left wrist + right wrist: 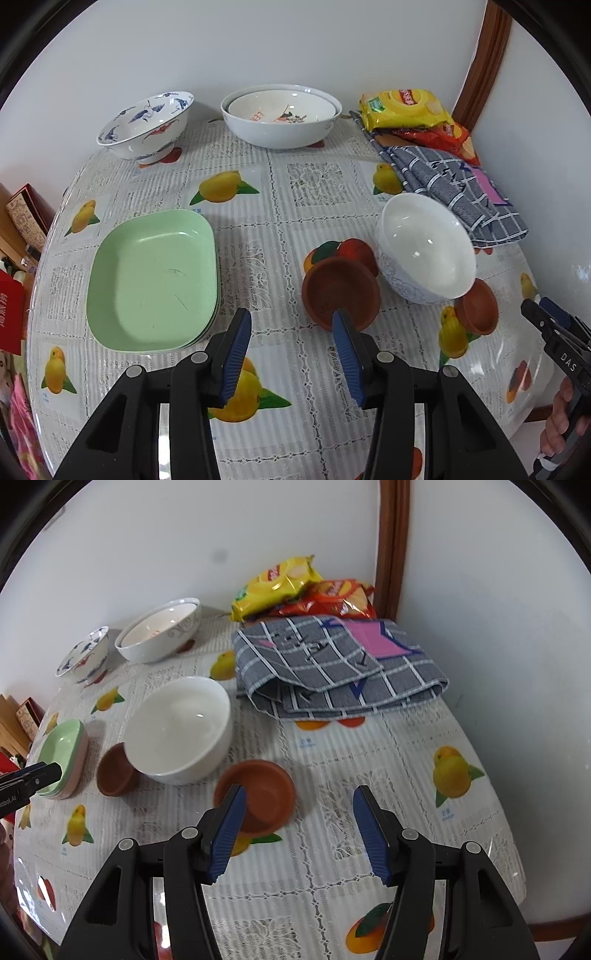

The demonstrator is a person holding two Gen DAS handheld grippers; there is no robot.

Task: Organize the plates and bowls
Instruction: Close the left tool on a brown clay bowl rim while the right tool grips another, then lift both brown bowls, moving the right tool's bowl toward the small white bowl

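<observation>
A stack of green plates [153,280] lies left of my left gripper [291,317], which hangs open over the tablecloth with nothing between its fingers. Its right finger overlaps the rim of a small brown dish [340,291]. A white bowl [424,247] leans against that dish and a second brown dish [478,312]. At the back stand a blue-patterned bowl [146,125] and a large white bowl [280,116] with a smaller one nested inside. My right gripper [298,792] is open just above and right of the near brown dish [258,794], holding nothing.
A folded grey checked cloth [332,668] and snack bags [280,583] fill the back right corner by the wall. The round table's edge [509,849] curves close on the right. Boxes [22,218] stand off the table's left side.
</observation>
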